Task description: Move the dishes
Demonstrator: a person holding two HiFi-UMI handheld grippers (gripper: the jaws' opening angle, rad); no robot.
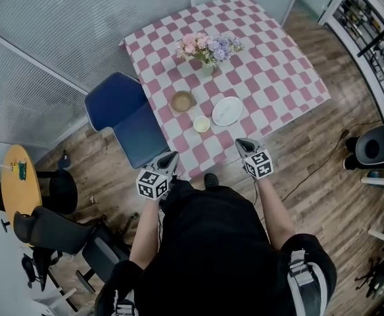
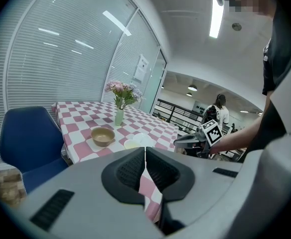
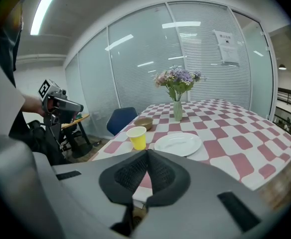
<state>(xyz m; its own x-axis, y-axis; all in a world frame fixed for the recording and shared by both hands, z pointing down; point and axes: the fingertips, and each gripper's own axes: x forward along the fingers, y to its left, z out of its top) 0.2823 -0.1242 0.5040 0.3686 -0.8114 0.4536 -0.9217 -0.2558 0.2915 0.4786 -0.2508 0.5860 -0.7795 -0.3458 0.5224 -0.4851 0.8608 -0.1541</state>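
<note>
The 3 dishes are sitting toward the near edge of the desk [image 1: 290, 78]: a white plate [image 1: 227, 110], a small yellow cup [image 1: 202, 124] just beside it on its left, and a brown bowl [image 1: 182, 101] a little beyond the cup. Further back, a vase of pink and purple flowers [image 1: 208, 48] is standing on the pink-and-white checked cloth. A blue chair [image 1: 123, 114] is sitting at the desk's left side. I am holding my left gripper [image 1: 168, 160] and right gripper [image 1: 244, 145] at the near edge, apart from the dishes and pointing toward them. My left fingers [image 2: 128, 171] are pressing together with nothing between them. My right fingers [image 3: 163, 173] are closed likewise, gripping nothing.
</note>
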